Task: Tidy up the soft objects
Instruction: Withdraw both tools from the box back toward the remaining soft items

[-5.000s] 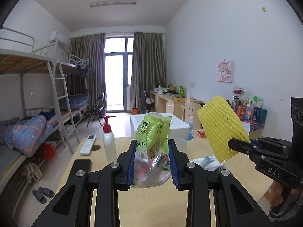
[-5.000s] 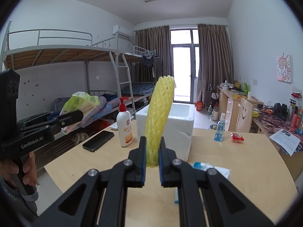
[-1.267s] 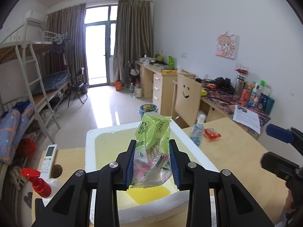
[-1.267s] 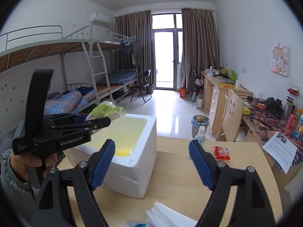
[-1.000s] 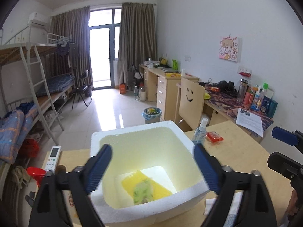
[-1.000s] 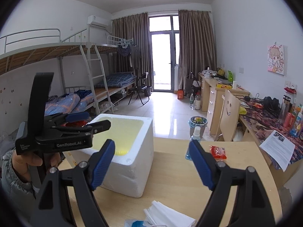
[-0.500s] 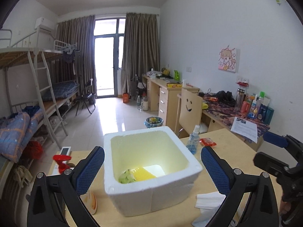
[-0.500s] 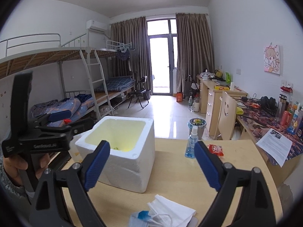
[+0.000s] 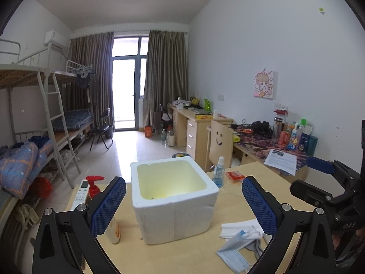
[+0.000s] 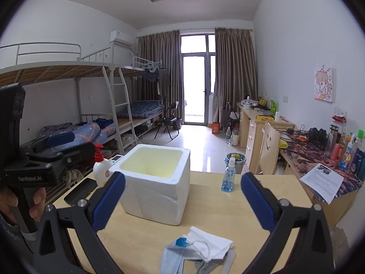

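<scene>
The white foam box [image 9: 175,205] stands open-topped on the wooden table [image 9: 196,258], its pale yellow inner walls showing, though from my two views I cannot see what lies at its bottom. On the near side of the box, just ahead of me, a small heap of soft things rests on the table: a blue face mask [image 10: 174,259] lying partly under a folded white tissue [image 10: 211,244], with a bit of grey cloth [image 10: 205,266] poking out beneath them. My left gripper [image 9: 183,203] hangs above the near edge of the table with its jaws spread wide and nothing between them; the box shows between its blue pads [image 9: 107,206]. My right gripper [image 10: 182,202] is likewise wide open and empty, with the heap of soft things low between its two arms. To the left of the box stands a white pump bottle [image 10: 101,167] with a red head, and beside it a white remote control [image 9: 81,191] and a dark phone [image 10: 81,190]. To the right of the box a small blue spray bottle [image 10: 228,178] stands upright, with a red packet [image 9: 235,175] near it. Beyond the table stand a chair with a smiling face [image 10: 270,150] cut in its back, and a metal bunk bed [image 10: 68,105] along the left wall.
</scene>
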Demonstrator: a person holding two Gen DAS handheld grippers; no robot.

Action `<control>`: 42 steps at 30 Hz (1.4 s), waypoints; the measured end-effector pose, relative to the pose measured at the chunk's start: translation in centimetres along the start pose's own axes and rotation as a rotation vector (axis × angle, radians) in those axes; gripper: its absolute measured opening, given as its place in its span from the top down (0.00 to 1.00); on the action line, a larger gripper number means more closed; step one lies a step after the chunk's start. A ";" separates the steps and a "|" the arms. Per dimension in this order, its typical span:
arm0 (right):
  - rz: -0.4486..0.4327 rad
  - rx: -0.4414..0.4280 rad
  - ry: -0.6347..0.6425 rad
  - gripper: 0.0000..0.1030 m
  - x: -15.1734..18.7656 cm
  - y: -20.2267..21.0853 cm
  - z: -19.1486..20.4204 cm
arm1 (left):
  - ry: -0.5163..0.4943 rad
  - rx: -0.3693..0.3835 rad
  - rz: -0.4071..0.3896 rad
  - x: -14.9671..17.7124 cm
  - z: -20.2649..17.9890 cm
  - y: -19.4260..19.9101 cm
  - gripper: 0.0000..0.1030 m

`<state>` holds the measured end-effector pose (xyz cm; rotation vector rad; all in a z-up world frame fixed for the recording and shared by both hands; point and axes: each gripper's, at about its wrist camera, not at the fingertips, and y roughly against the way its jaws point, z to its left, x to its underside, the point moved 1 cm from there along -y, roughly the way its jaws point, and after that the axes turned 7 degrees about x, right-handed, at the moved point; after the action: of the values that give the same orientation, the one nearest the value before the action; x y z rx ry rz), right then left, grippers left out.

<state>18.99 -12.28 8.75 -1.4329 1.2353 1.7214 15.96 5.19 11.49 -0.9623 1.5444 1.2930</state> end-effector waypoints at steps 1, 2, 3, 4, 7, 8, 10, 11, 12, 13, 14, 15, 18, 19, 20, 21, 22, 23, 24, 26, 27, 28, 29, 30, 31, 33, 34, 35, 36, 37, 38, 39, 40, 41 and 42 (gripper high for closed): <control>-0.003 0.003 -0.002 0.01 0.2 0.4 0.0 | -0.002 0.003 -0.003 0.2 -0.3 0.4 0.01; -0.006 0.005 -0.002 0.01 0.3 0.8 0.1 | -0.005 0.006 -0.010 0.4 -0.5 1.0 0.01; -0.010 0.005 0.000 0.01 0.5 1.3 0.2 | -0.007 0.009 -0.017 0.5 -0.8 1.4 0.01; -0.014 0.005 0.000 0.01 0.6 1.7 0.2 | -0.010 0.012 -0.023 0.6 -1.0 1.7 0.01; -0.027 0.007 0.001 0.01 0.9 2.8 0.4 | -0.018 0.010 -0.043 0.7 -1.6 2.7 0.01; -0.032 0.007 0.000 0.01 1.0 3.3 0.4 | -0.020 0.009 -0.049 0.9 -1.9 3.1 0.01; -0.039 0.007 0.000 0.01 1.3 4.1 0.4 | -0.019 0.009 -0.052 1.1 -2.1 3.6 0.01; -0.041 0.008 0.000 0.01 1.4 4.4 0.4 | -0.019 0.009 -0.057 1.3 -2.3 4.0 0.01; -0.044 0.010 0.001 0.01 1.5 4.8 0.4 | -0.020 0.008 -0.060 1.4 -2.4 4.3 0.01; -0.048 0.011 0.003 0.01 1.7 5.2 0.5 | -0.021 0.004 -0.063 1.5 -2.5 4.5 0.01; -0.050 0.012 0.004 0.01 1.8 5.5 0.5 | -0.021 0.002 -0.066 1.6 -2.6 4.8 0.01; -0.055 0.014 0.004 0.01 2.1 5.9 0.5 | -0.021 0.002 -0.069 1.9 -2.8 5.1 0.01; -0.062 0.016 -0.003 0.01 2.5 6.7 0.4 | -0.014 0.010 -0.073 2.4 -3.0 5.9 0.01; -0.064 0.018 -0.007 0.01 2.7 6.9 0.4 | -0.012 0.012 -0.075 2.6 -3.1 6.1 0.01; -0.066 0.022 -0.009 0.01 2.9 7.2 0.3 | -0.012 0.013 -0.079 2.9 -3.3 6.4 0.01; -0.069 0.023 -0.009 0.01 3.0 7.5 0.3 | -0.013 0.014 -0.081 3.0 -3.2 6.7 0.01; -0.070 0.023 -0.009 0.01 3.2 7.7 0.3 | -0.016 0.014 -0.084 3.2 -3.4 6.8 0.01; -0.076 0.025 -0.011 0.01 3.5 8.0 0.2 | -0.020 0.012 -0.087 3.5 -3.6 7.0 0.01; -0.080 0.027 -0.010 0.01 3.7 8.2 0.2 | -0.023 0.008 -0.091 3.8 -3.9 7.2 0.01; -0.089 0.034 -0.006 0.01 4.1 8.6 0.3 | -0.023 -0.004 -0.107 4.4 -4.1 7.6 0.01; -0.095 0.036 -0.005 0.01 4.3 8.8 0.3 | -0.022 -0.009 -0.114 4.6 -4.1 7.8 0.01; -0.099 0.038 -0.003 0.01 4.5 8.9 0.3 | -0.021 -0.011 -0.125 4.9 -4.2 8.1 0.01; -0.104 0.042 0.002 0.01 4.7 9.0 0.4 | -0.020 -0.012 -0.135 5.2 -4.2 8.2 0.01; -0.107 0.044 0.004 0.01 4.9 9.1 0.4 | -0.018 -0.016 -0.141 5.5 -4.3 8.4 0.01; -0.109 0.048 0.005 0.01 5.2 9.2 0.4 | -0.015 -0.018 -0.146 5.8 -4.3 8.5 0.01; -0.110 0.053 0.005 0.01 5.7 9.3 0.5 | -0.013 -0.018 -0.161 6.5 -4.3 8.7 0.01; -0.110 0.054 0.003 0.01 5.9 9.3 0.4 | -0.016 -0.024 -0.164 6.8 -4.3 8.7 0.01; -0.111 0.060 0.000 0.01 6.3 9.3 0.4 | -0.013 -0.027 -0.169 7.2 -4.4 8.6 0.01; -0.112 0.062 -0.002 0.01 6.6 9.3 0.4 | -0.008 -0.024 -0.173 7.4 -4.3 8.6 0.01; -0.113 0.062 -0.005 0.01 6.7 9.3 0.4 | -0.003 -0.022 -0.174 7.6 -4.2 8.5 0.01; -0.112 0.063 -0.011 0.01 7.0 9.3 0.3 | -0.001 -0.020 -0.175 8.1 -4.2 8.3 0.01; -0.113 0.064 -0.014 0.01 7.2 9.2 0.3 | 0.002 -0.020 -0.180 8.3 -4.1 8.3 0.01; -0.114 0.066 -0.014 0.01 7.4 9.1 0.2 | 0.005 -0.027 -0.185 8.6 -4.0 8.3 0.01; -0.115 0.071 -0.014 0.01 7.6 9.0 0.2 | 0.004 -0.034 -0.188 9.0 -3.9 8.1 0.01; -0.115 0.074 -0.015 0.01 7.8 8.9 0.2 | 0.005 -0.037 -0.186 9.3 -3.9 8.0 0.01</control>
<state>9.15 -16.73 3.81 -1.4168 1.1734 1.5909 5.00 2.41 5.37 -1.1064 1.4029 1.1919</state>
